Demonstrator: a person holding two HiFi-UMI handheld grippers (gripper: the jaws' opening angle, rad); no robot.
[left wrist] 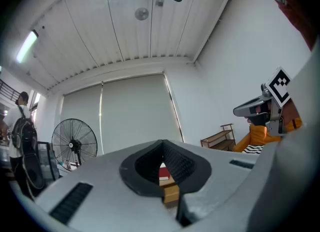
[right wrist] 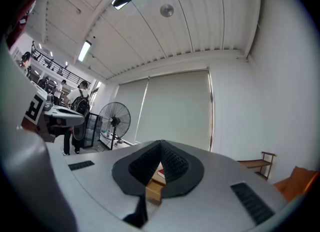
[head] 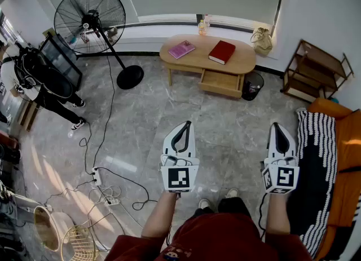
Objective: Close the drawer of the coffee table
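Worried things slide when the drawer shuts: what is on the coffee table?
A pink book and a red book lie flat on the coffee table, hiding the top beneath. A bottle stands at its far edge, or on the sill.

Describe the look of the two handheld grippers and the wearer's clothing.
The left gripper and right gripper are alike: white moulded shells with black ribbed jaws. Each carries a cube of black-and-white square markers at the back. The person wears a dark red top.
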